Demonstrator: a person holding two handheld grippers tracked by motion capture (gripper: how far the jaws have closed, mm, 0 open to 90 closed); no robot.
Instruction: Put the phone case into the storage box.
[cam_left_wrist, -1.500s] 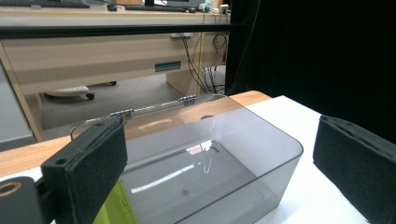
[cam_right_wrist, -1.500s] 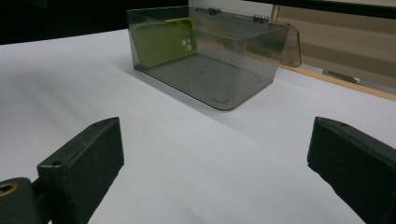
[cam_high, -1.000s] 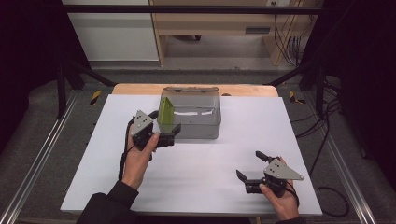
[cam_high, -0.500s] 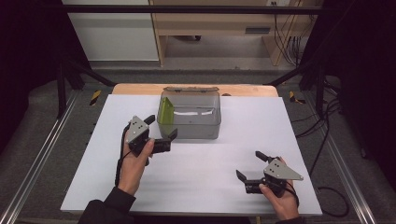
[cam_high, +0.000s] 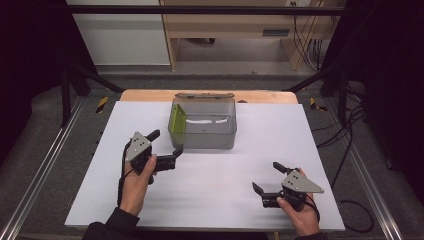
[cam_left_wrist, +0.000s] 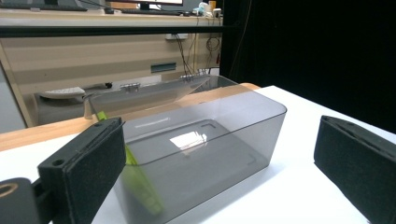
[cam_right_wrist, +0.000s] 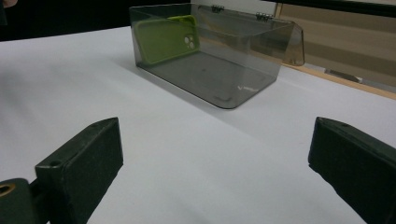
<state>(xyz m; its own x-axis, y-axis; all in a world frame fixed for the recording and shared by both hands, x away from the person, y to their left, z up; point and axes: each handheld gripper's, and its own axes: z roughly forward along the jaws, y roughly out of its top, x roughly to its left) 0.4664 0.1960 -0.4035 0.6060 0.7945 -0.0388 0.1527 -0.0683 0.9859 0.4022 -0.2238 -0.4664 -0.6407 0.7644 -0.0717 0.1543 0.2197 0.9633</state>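
A smoky clear plastic box (cam_high: 204, 125) stands at the back middle of the white table (cam_high: 215, 200), its hinged lid (cam_high: 203, 95) tipped open behind it. A lime green phone case (cam_high: 176, 122) leans upright against the box's left inner wall. My left gripper (cam_high: 166, 142) is open and empty, a short way in front of the box's left corner. Its view faces the box (cam_left_wrist: 205, 135) and the green case (cam_left_wrist: 140, 182). My right gripper (cam_high: 266, 176) rests open and empty near the front right, looking at the box (cam_right_wrist: 219, 60) and the case (cam_right_wrist: 170, 39) from afar.
A wooden strip (cam_high: 150, 95) edges the table's far side. Metal rails (cam_high: 45, 165) run along both sides, and cables (cam_high: 350, 150) lie on the floor at the right. Bare white surface lies between the two grippers.
My left gripper has drawn back from the box's left corner toward the near edge, still open. The right gripper has stayed where it was.
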